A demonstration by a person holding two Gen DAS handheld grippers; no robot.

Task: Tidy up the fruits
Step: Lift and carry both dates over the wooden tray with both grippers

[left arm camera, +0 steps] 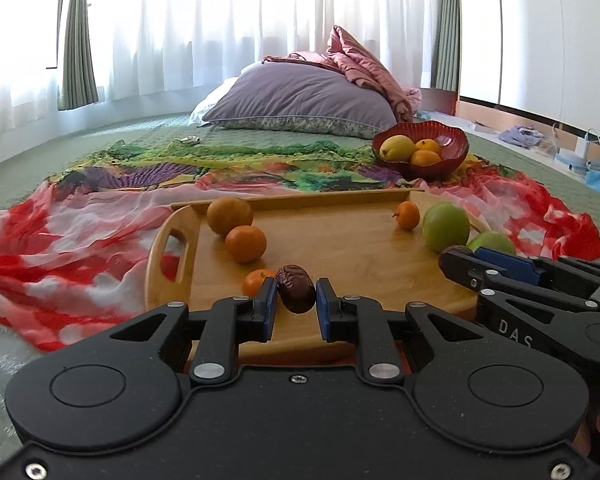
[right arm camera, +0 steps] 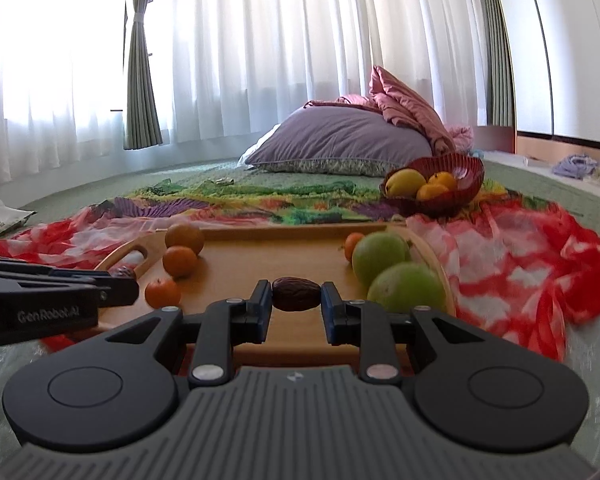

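A green-quilted bed (left arm camera: 148, 128) carries everything, with a purple pillow (left arm camera: 300, 96) and a crumpled pink quilt (left arm camera: 364, 60) at its far end before white curtains (left arm camera: 220, 20). Over the bedspread lies a bright red, green and yellow scarf (left arm camera: 80, 240), and on it sits a wooden tray (left arm camera: 340, 248) with a cut-out handle. Beyond the tray's far right corner stands a red bowl (left arm camera: 452, 140) holding a yellow fruit (left arm camera: 397, 148) and two oranges (left arm camera: 426, 158). On the tray, two green fruits (right arm camera: 380, 258) lie at the right edge, with a small orange (left arm camera: 408, 215) just beside the farther one; two larger oranges (left arm camera: 245, 243) touch each other at the far left, and a small orange (left arm camera: 256, 282) lies nearer. The left hand-held gripper (left arm camera: 296, 300) is clamped on a wrinkled dark date (left arm camera: 296, 289) above the tray's near left part. The right hand-held gripper (right arm camera: 296, 300) pinches a second date (right arm camera: 296, 299) lengthwise between its blue pads (right arm camera: 265, 300), over the tray's near middle.
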